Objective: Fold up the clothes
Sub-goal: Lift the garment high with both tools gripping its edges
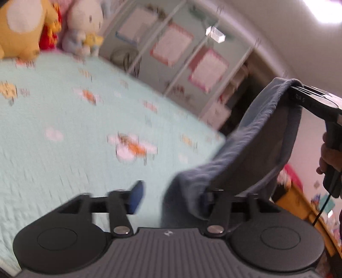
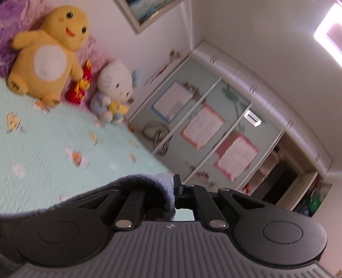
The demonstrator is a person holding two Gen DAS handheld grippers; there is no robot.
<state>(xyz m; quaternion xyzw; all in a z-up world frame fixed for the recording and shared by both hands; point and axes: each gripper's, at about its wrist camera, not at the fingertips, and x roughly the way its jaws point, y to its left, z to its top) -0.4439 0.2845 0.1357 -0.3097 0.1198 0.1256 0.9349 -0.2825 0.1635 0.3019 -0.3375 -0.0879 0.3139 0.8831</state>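
A grey-blue garment [image 1: 252,145], soft and wrinkled, hangs in the air at the right of the left wrist view, stretched between the two grippers above the bed [image 1: 64,139]. The left gripper [image 1: 171,194] stands open, cloth draped over its right finger. The right gripper [image 2: 171,188] pinches the garment's edge. Two plush toys, a yellow one [image 2: 47,55] and a white cat [image 2: 115,87], sit upper left, with a wardrobe [image 2: 213,119] behind.

A pale green bed [image 2: 53,149] with small cartoon prints carries a yellow plush [image 2: 47,57], a red toy [image 2: 82,85] and a white cat plush [image 2: 115,87] at its head. Beyond stands a wardrobe [image 2: 213,132] with papers [image 2: 203,128] on its doors. A framed picture [image 2: 147,12] hangs above.
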